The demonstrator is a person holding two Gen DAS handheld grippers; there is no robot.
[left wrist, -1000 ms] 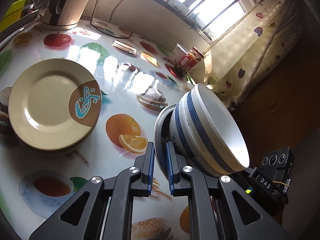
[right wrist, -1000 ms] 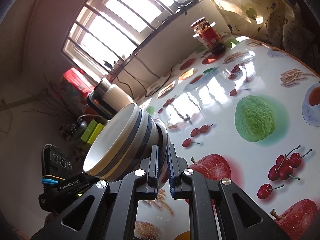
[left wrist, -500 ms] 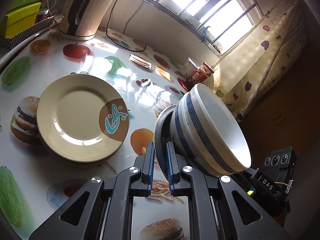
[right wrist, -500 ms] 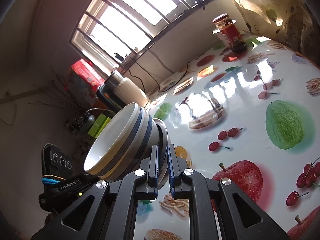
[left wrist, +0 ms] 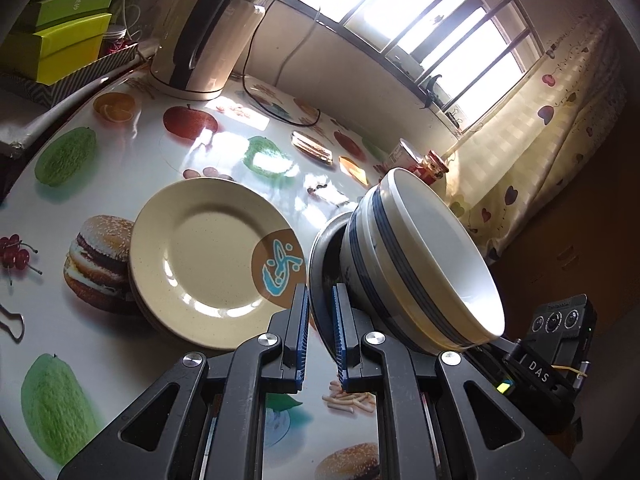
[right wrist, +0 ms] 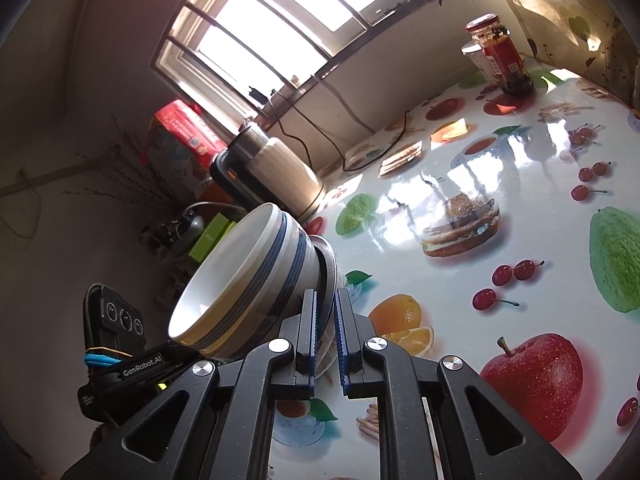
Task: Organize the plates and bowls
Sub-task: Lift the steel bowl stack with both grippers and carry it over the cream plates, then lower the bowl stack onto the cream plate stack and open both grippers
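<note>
Surface (left wrist: 132, 148): glossy, printed with fruit and burgers. Green boxes (left wrist: 60, 40) and an electric kettle (left wrist: 212, 40) are set at its far left edge. A stack of cream plates (left wrist: 200, 256) with a brown-and-blue motif is laid flat at left centre. A dark plate (left wrist: 320, 264) bearing stacked blue-banded bowls (left wrist: 420, 264) is carried tilted above the surface, its rim pinched by the narrow fingers of the left gripper (left wrist: 320, 322) and, opposite, the right gripper (right wrist: 325, 330). Red-lidded jars (right wrist: 500, 56) are placed far right.

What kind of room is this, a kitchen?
Probably a home kitchen or dining corner. An electric kettle stands plugged in on a table covered with a fruit-and-burger print cloth, cream plates are stacked there, and food jars sit near the window.
</note>
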